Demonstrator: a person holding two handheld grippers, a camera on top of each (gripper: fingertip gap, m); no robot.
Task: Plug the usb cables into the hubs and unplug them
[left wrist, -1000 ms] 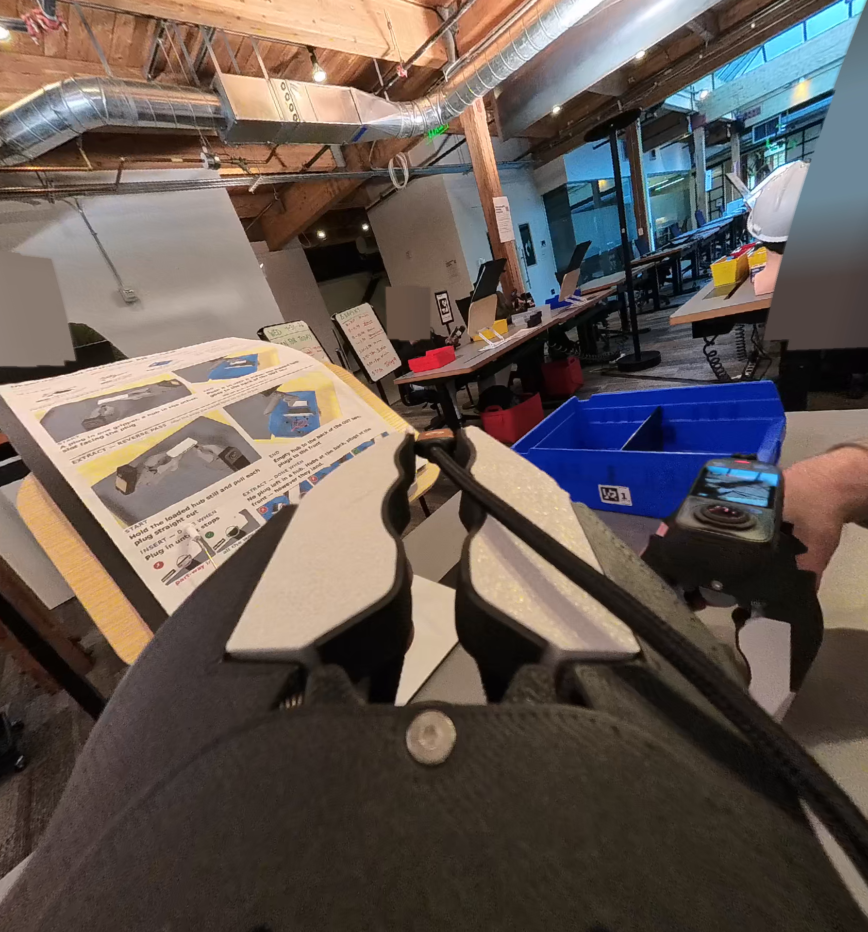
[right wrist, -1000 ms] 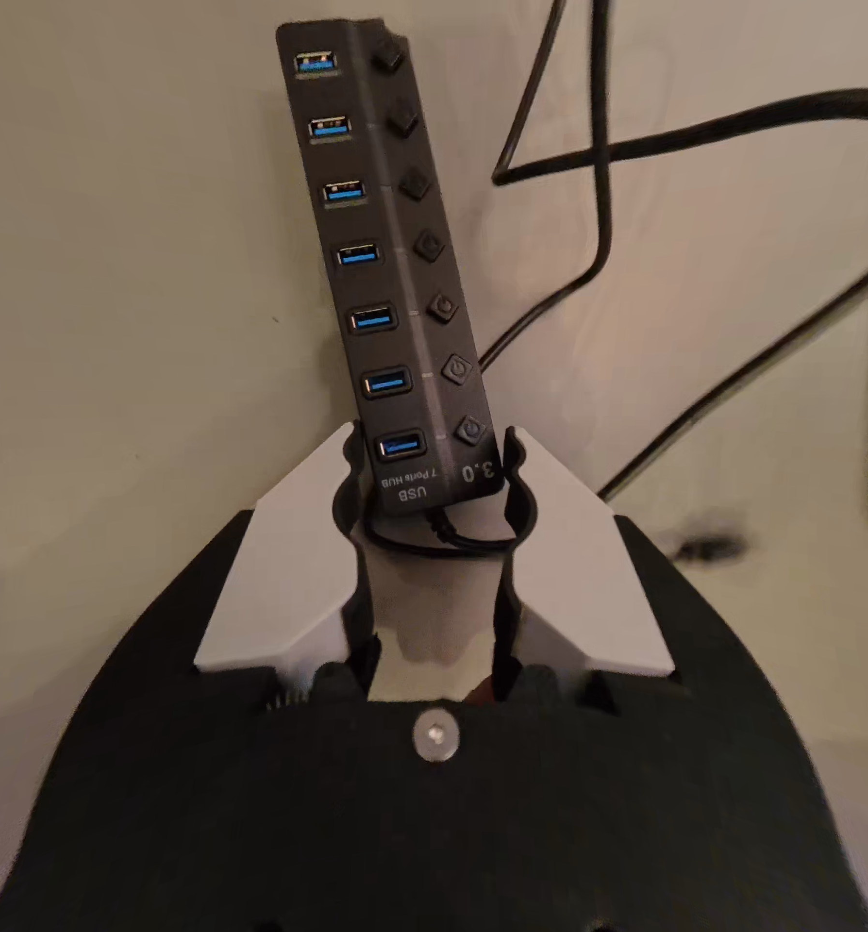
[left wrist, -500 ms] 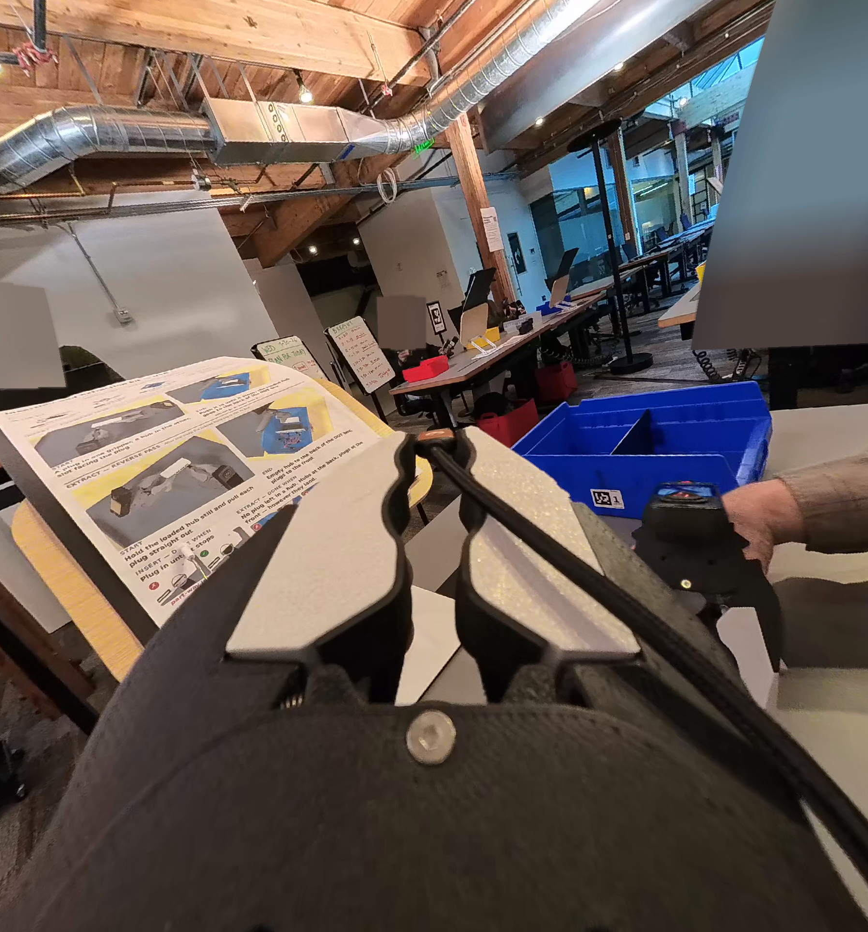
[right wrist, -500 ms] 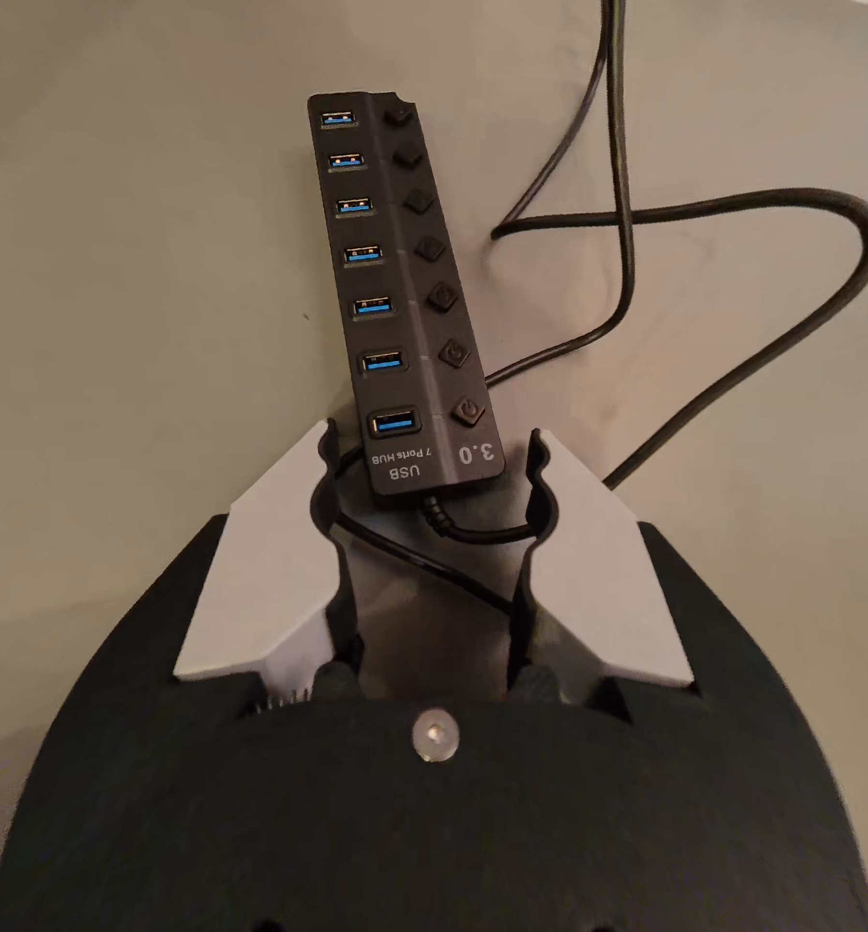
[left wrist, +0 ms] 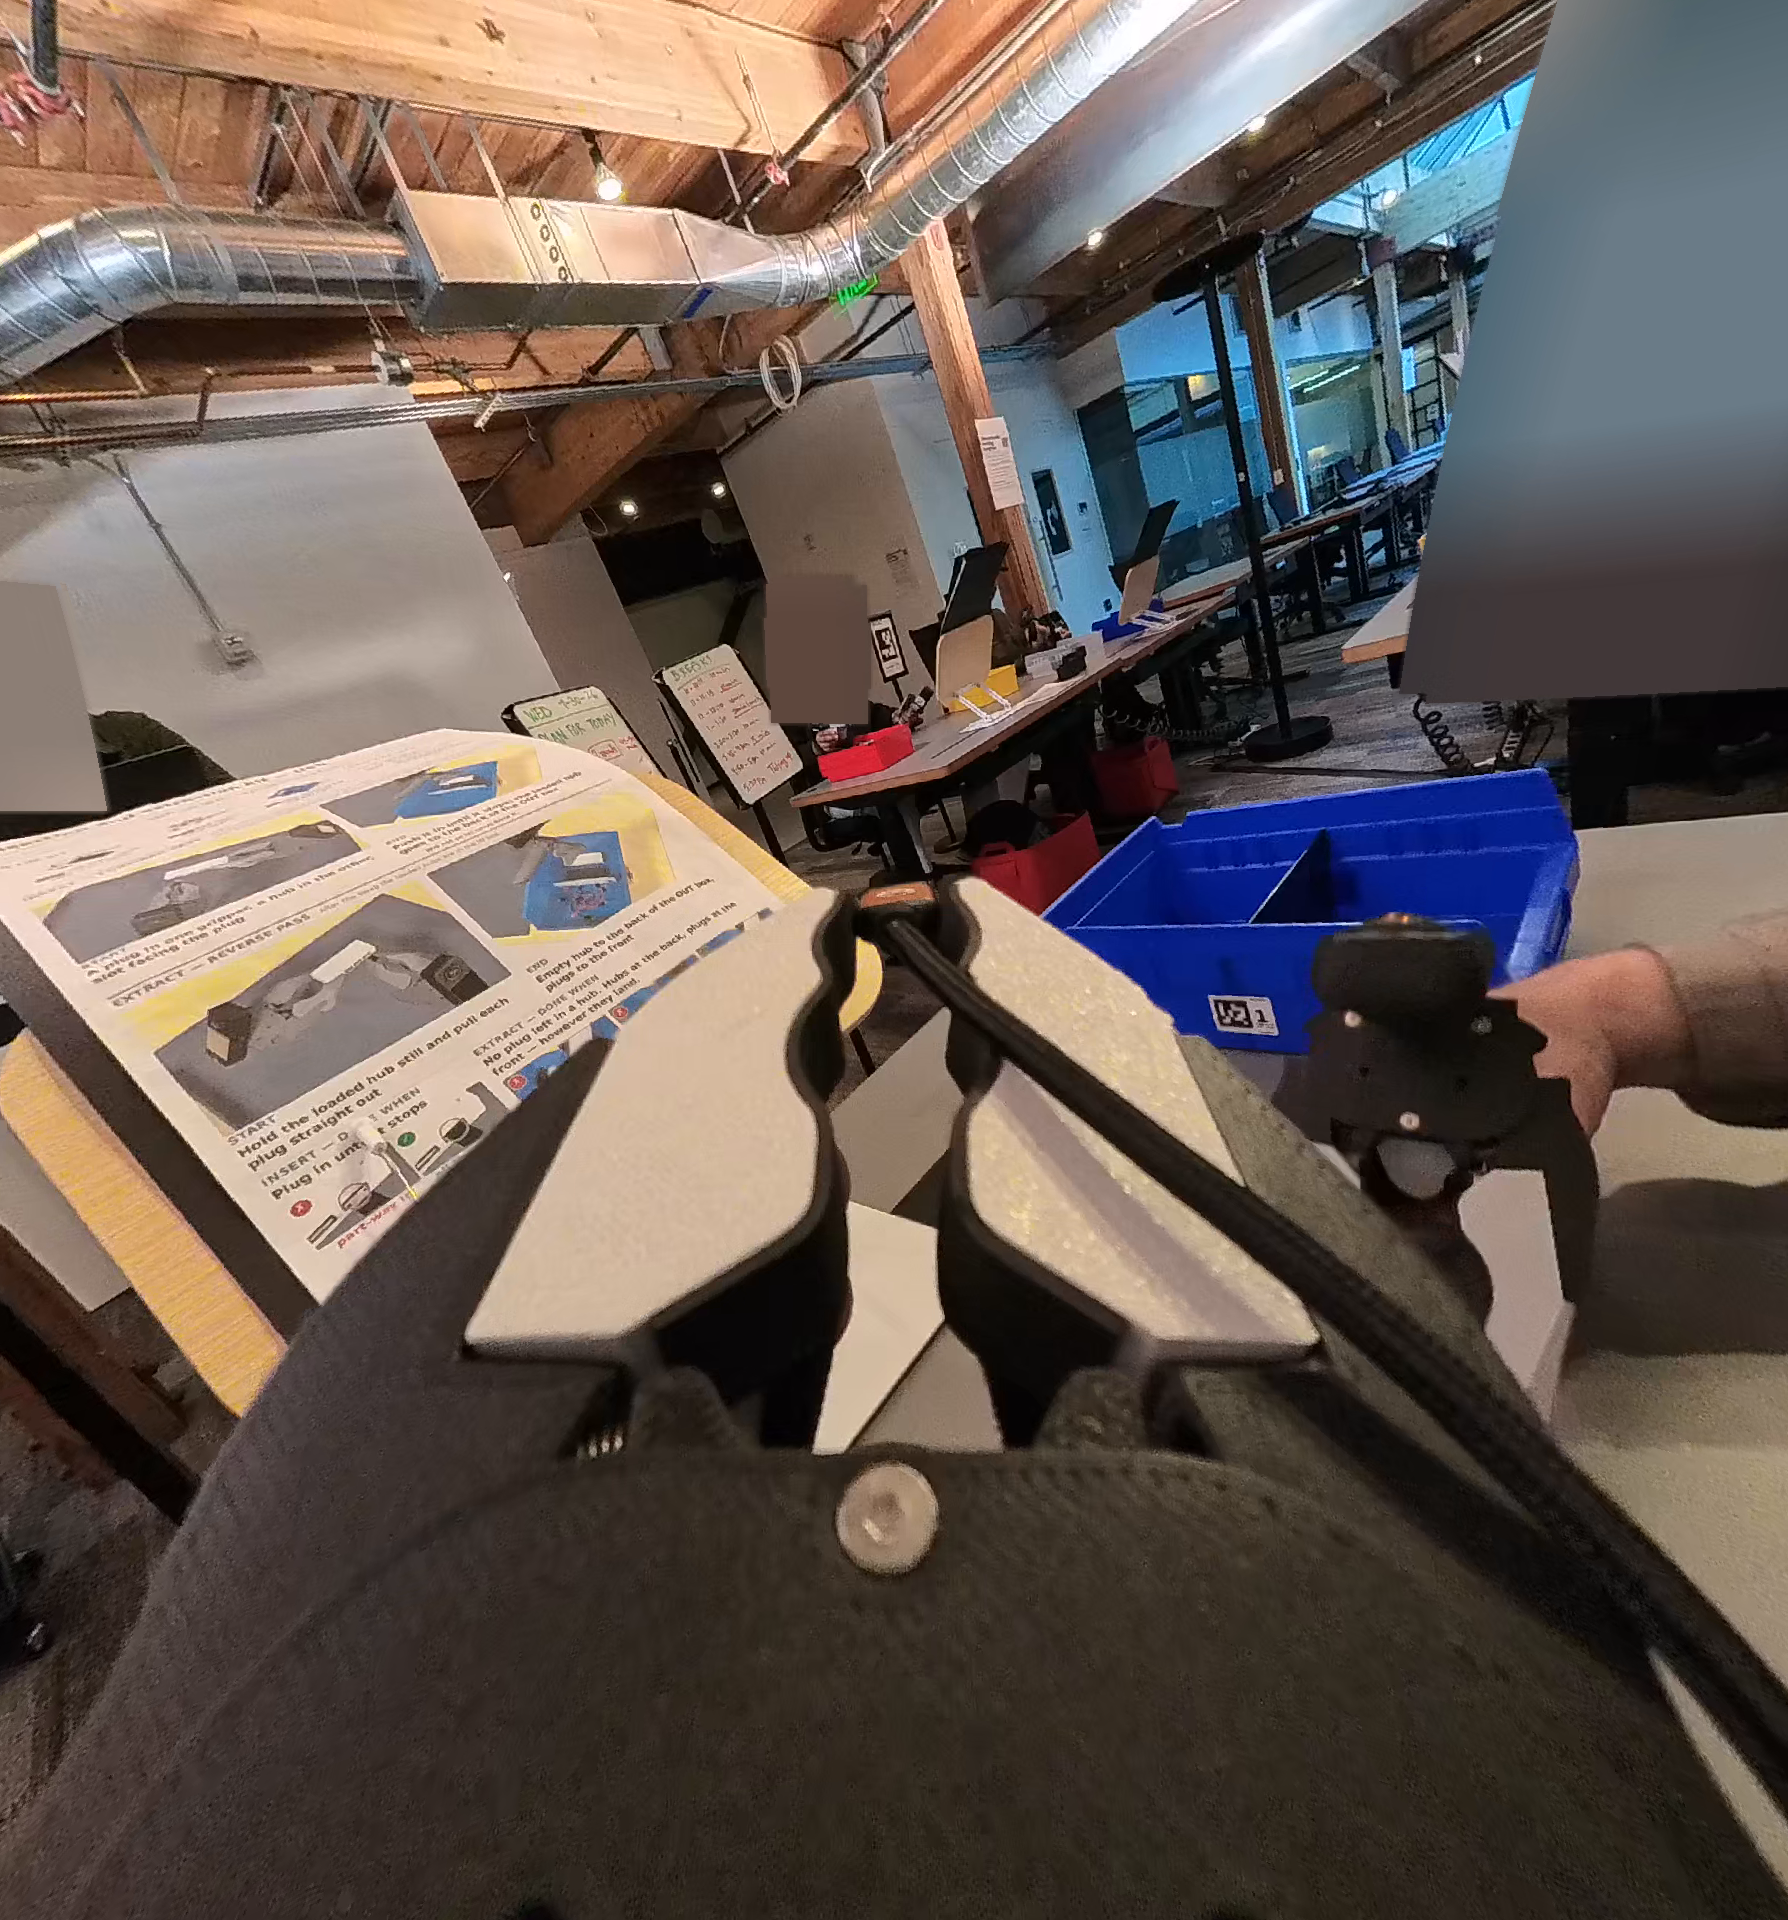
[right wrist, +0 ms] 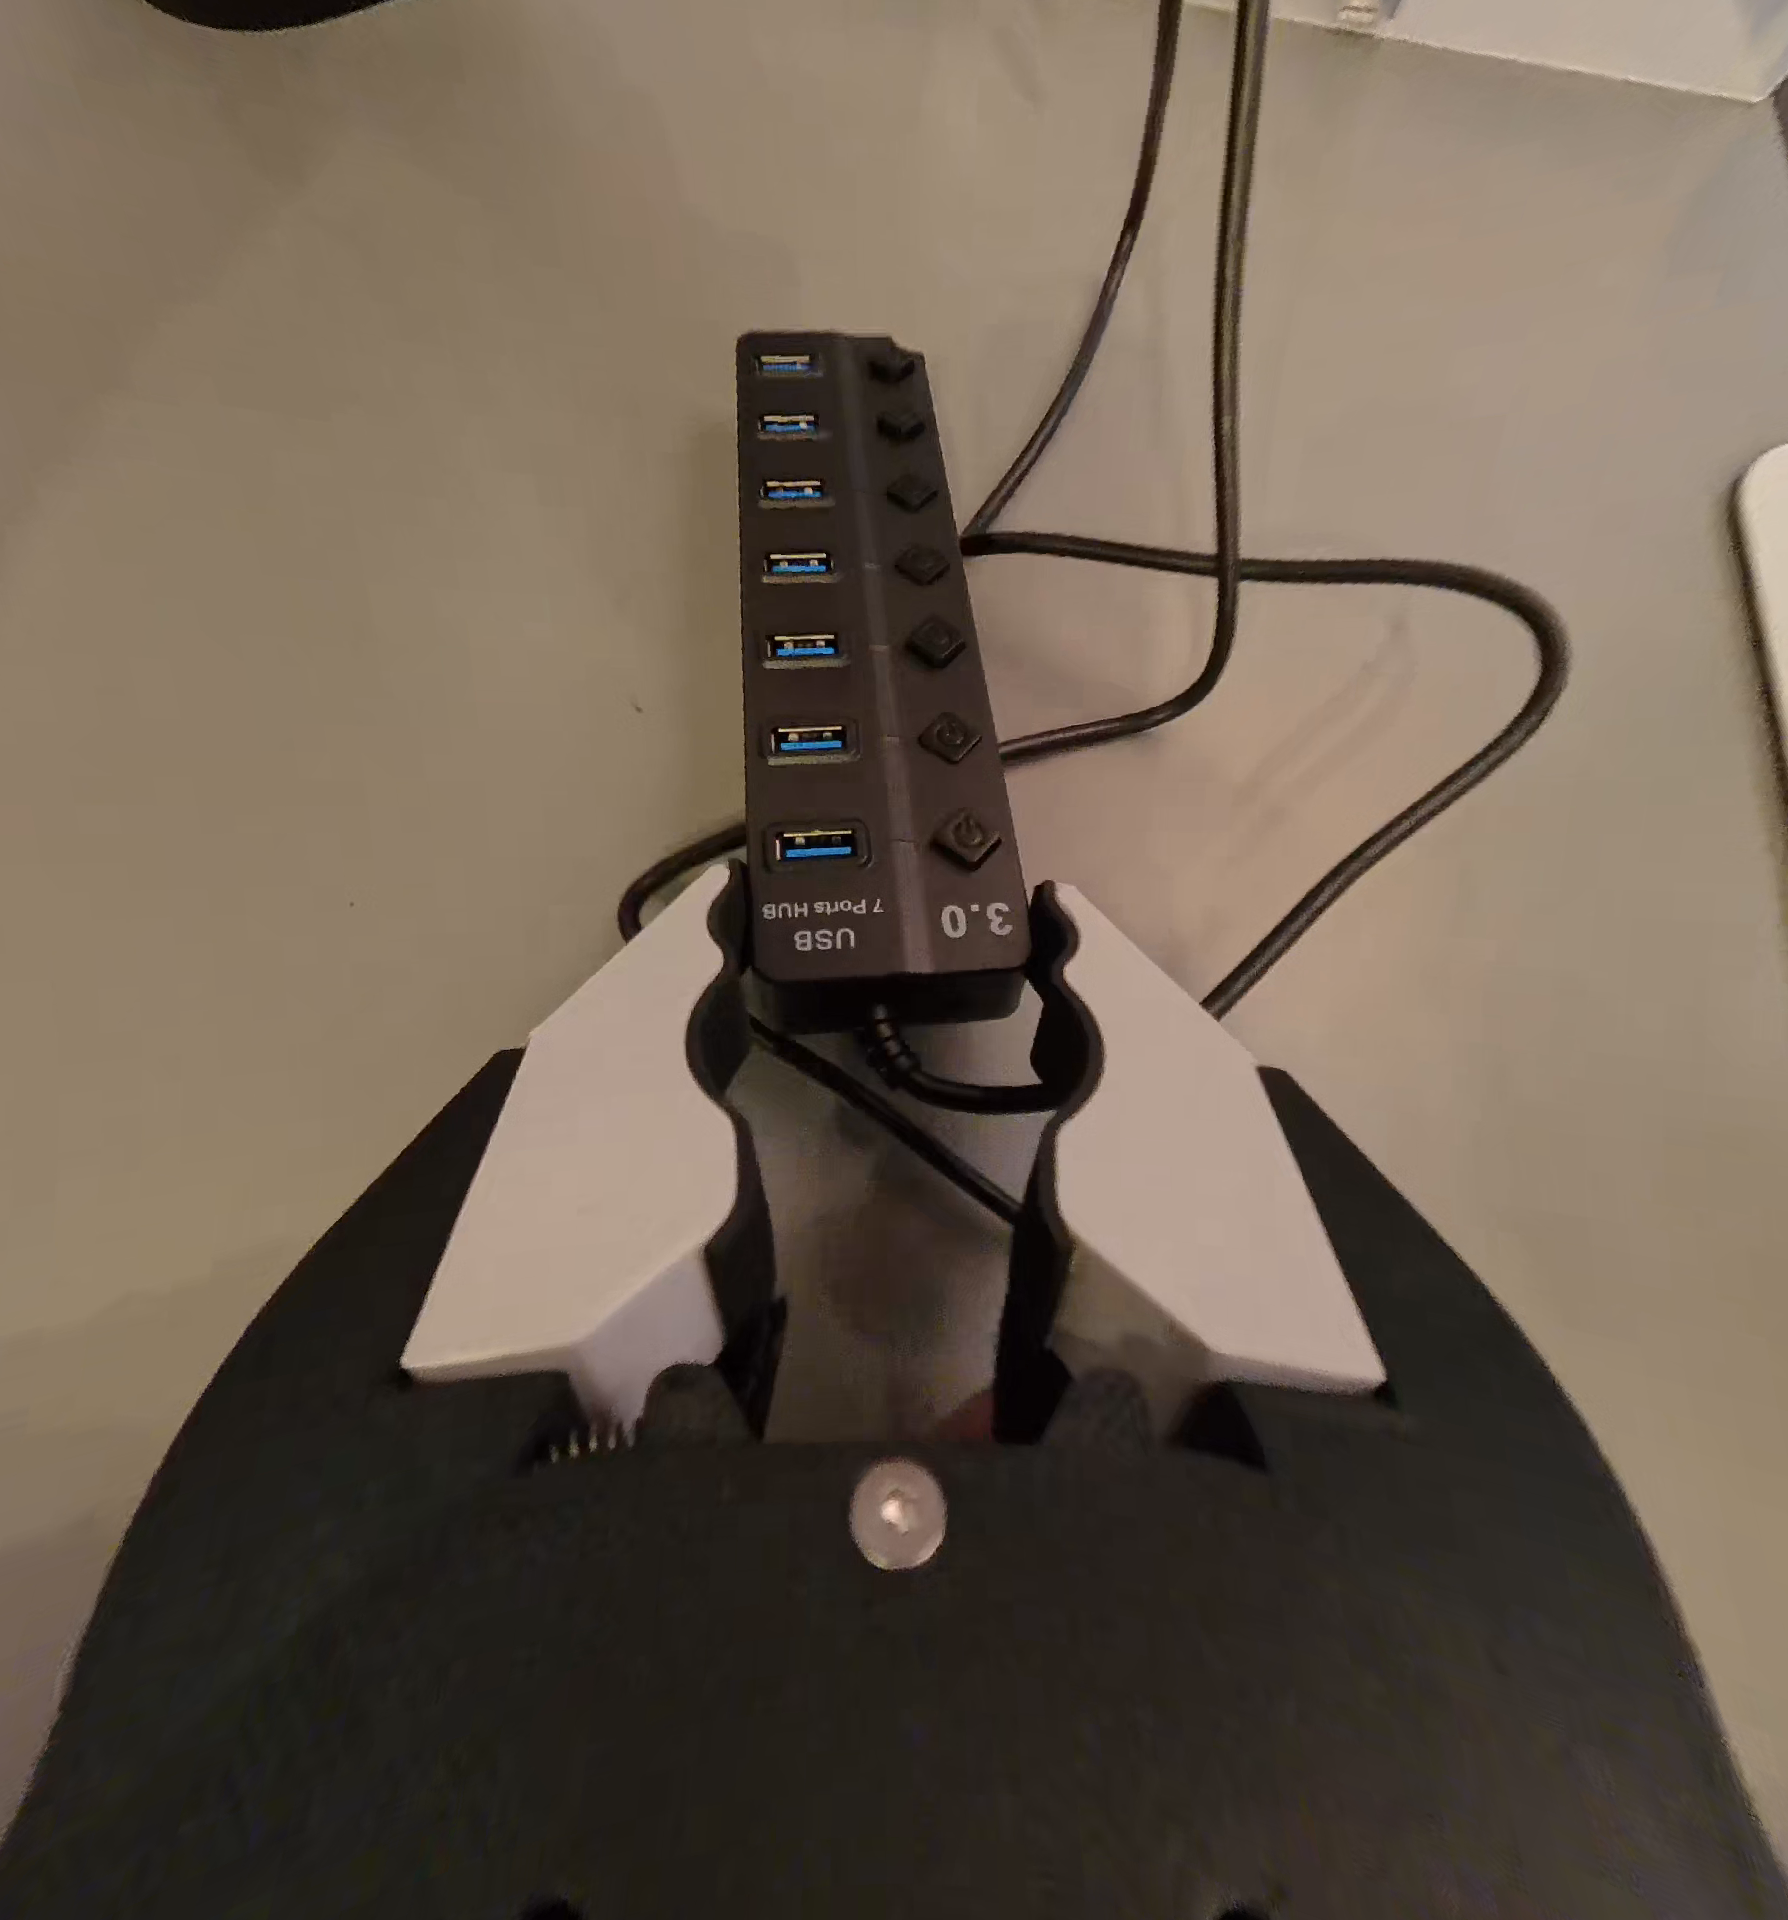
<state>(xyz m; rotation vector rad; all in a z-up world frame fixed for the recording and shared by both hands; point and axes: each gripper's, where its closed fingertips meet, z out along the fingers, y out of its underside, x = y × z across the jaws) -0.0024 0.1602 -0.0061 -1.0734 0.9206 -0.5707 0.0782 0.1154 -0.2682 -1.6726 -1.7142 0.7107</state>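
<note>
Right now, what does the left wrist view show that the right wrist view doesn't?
Only the left wrist view: the left gripper shut on a black braided cable, the instruction sheet, the blue bin, and the right gripper from outside. Only the right wrist view: the black USB hub, its ports empty, its near end between the right gripper's fingers, plus loose thin cables. Both share the grey table.

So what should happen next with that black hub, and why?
Probably bring the plug across to the hub. The right gripper appears shut on the near end of the USB hub, whose seven ports all look empty. The left gripper is shut on the braided cable, orange-tipped plug at its fingertips, pointing away from the table.
</note>
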